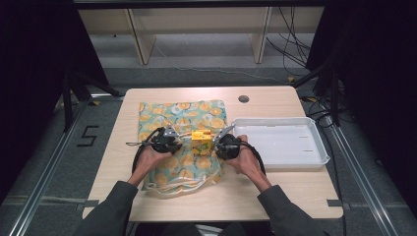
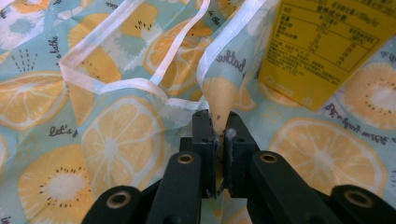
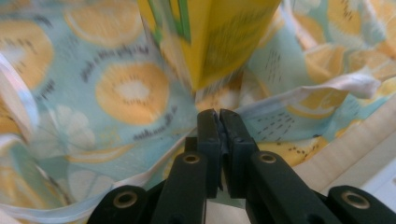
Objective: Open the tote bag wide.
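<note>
Even overhead light, dark surroundings

The pale wooden table [image 1: 275, 191] is evenly lit with soft shadows while both sides fall black; the lemon-print fabric cloth [image 2: 112, 140] looks sharp, the yellow cardboard carton [image 3: 224, 37] motion-blurred.

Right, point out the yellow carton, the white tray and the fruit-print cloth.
yellow carton [image 1: 201, 141], high view, on its front face.
white tray [image 1: 278, 164], high view, on its near rim.
fruit-print cloth [image 2: 112, 144], left gripper view, on a printed orange slice left of the jaws.
</note>
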